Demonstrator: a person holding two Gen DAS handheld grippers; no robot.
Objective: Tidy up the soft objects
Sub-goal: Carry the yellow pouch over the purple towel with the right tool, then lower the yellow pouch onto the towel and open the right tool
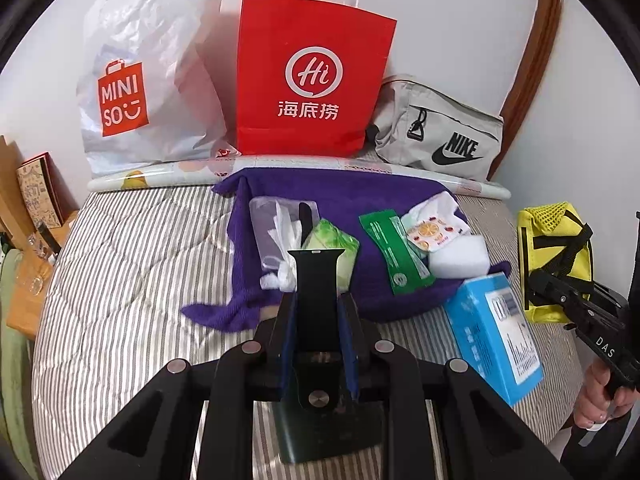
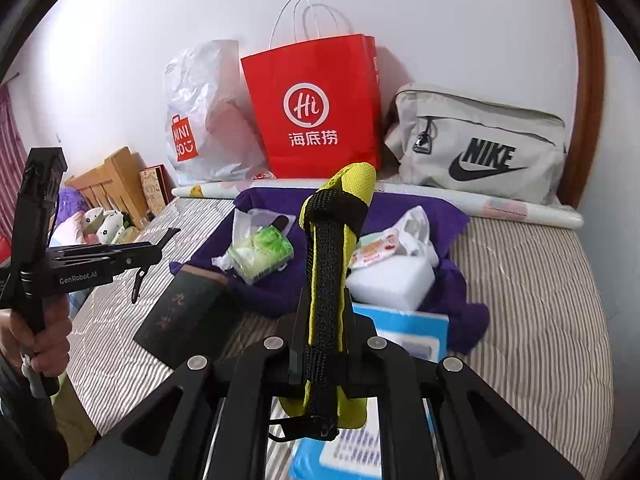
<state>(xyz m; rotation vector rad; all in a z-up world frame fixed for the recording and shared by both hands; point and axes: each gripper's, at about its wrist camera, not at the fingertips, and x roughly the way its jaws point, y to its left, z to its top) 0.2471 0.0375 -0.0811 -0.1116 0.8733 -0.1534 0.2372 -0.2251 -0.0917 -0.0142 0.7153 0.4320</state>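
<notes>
A striped quilted bed point(image 1: 132, 264) carries a purple towel point(image 1: 320, 196) ahead of the tongs, a blue box point(image 1: 494, 332) beside it, bags along the wall.

Readable print on bags and grippers

The white plastic bag point(image 1: 152, 80) read "MINISO"; the red paper bag point(image 1: 312, 80) "Hi 海底捞"; the grey pouch point(image 2: 480, 148) "NIKE"; the left gripper point(image 2: 138, 280) "GenRobot.AI"; the right gripper point(image 1: 538, 280) "DAS".

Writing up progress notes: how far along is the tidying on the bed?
Nothing looks sorted yet. In hand: the left hand-held gripper clamps a dark booklet, the right hand-held gripper a yellow pouch. Left: tissue pack, sponge and green packet on the purple towel.
</notes>
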